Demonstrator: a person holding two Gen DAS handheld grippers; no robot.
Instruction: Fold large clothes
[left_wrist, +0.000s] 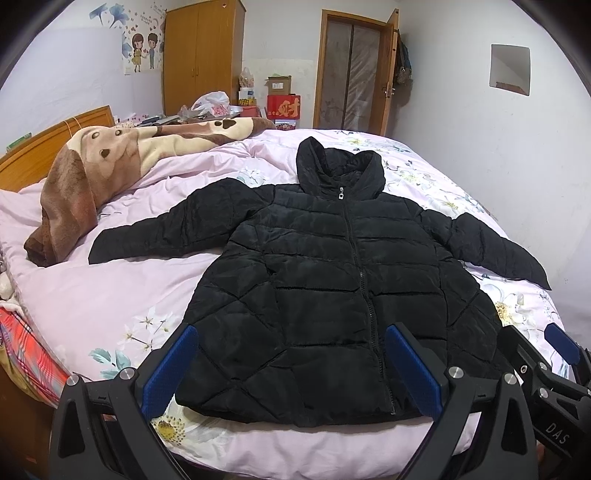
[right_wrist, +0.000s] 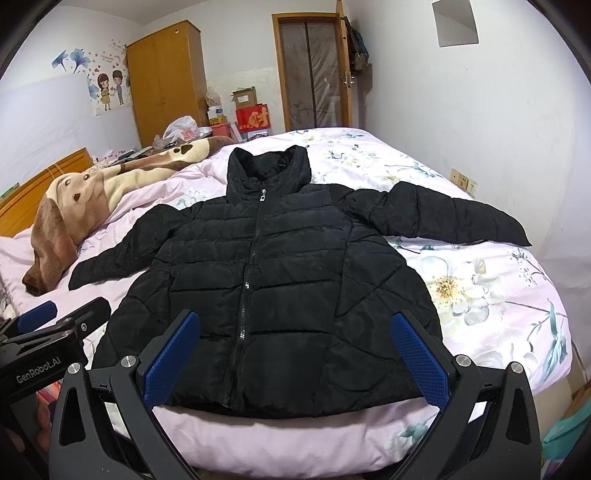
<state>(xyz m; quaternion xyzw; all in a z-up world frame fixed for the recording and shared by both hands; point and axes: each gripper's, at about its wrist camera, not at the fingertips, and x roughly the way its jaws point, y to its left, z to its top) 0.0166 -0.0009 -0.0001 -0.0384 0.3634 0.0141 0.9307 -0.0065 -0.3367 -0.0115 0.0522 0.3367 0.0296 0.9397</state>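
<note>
Both claws, the left gripper (left_wrist: 295, 369) and right gripper (right_wrist: 295, 354), hang wide and empty just over the near hem of the black puffer jacket (left_wrist: 332, 280), probably poised to start the fold. It lies zipped, front up, sleeves spread left and right on the floral bedspread (right_wrist: 480, 295). Only the brown plush blanket (left_wrist: 92, 177), far left near one cuff, crowds it.

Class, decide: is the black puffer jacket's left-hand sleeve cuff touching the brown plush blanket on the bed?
Apart. In the left wrist view, a strip of pink quilt shows between the sleeve cuff and the brown plush blanket.
</note>
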